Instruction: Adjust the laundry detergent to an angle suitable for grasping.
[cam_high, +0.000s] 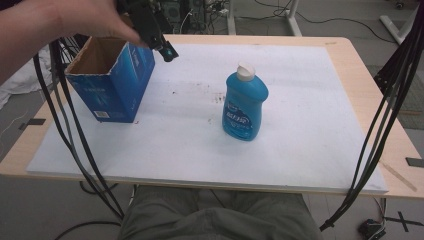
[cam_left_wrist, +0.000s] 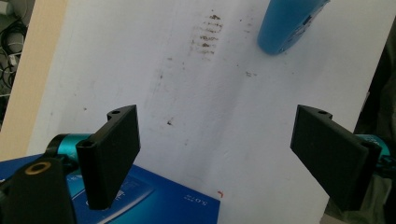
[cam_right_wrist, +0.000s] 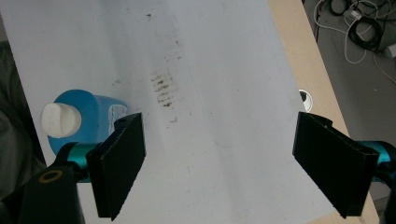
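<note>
An open-topped blue carton (cam_high: 112, 82), brown cardboard inside and printed with a label on its side, is seen standing slightly tilted at the white mat's far left, while a blue bottle (cam_high: 244, 102) with a white cap is stood upright near the mat's middle, well apart.

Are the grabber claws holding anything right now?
No. The left gripper is open above the blue box, and the right gripper is open above the blue bottle.
</note>
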